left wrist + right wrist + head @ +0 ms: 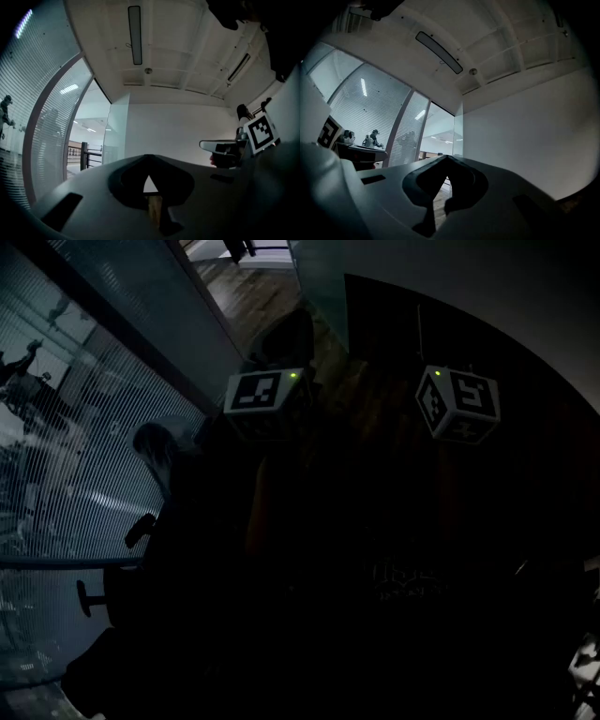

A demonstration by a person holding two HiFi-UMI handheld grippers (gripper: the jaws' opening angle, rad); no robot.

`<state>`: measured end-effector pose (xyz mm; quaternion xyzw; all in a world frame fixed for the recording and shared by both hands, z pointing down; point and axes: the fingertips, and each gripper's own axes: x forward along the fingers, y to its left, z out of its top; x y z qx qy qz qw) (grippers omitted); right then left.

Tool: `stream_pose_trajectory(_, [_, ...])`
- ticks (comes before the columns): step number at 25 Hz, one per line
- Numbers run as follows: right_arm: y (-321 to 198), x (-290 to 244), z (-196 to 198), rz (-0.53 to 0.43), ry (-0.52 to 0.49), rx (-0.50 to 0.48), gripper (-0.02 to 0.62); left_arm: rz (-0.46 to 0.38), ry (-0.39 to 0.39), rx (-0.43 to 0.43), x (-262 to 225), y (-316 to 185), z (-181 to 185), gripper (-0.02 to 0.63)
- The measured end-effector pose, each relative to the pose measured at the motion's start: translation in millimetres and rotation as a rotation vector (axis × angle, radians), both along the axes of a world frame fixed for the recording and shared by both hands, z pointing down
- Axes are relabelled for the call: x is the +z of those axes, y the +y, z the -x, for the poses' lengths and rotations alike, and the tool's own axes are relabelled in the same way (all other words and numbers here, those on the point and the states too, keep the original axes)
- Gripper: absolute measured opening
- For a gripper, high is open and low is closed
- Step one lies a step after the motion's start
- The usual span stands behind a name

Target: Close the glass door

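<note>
Two pairs of jaws, both pressed together and gripping nothing: left gripper (149, 157) and right gripper (447, 158), each tilted slightly upward. Well ahead, the glass door (458, 133), standing open beside the white wall (525, 136) (a tall clear panel, long axis upright). Sits almost dead ahead of the right jaws, just above their tips. Lies off to the left of the left jaws, next to the open doorway (91, 129) and the striped glass partition (33, 108). Touched by neither. Probably calls for a walk forward first, then a push or pull on the panel. Right gripper seemingly better lined up, though too dim in the head view to judge which is nearer.
</note>
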<state>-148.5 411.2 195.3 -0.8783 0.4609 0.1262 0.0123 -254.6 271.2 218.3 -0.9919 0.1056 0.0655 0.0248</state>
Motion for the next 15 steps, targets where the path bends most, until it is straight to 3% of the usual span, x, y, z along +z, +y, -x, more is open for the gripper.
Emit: stream_pose_trajectory(15, [17.3, 11.7, -6.6, 0.006, -0.009, -0.013, -0.001, 0.033, 0.018, -0.072, 1.4, -11.1, 9.0, 0.002])
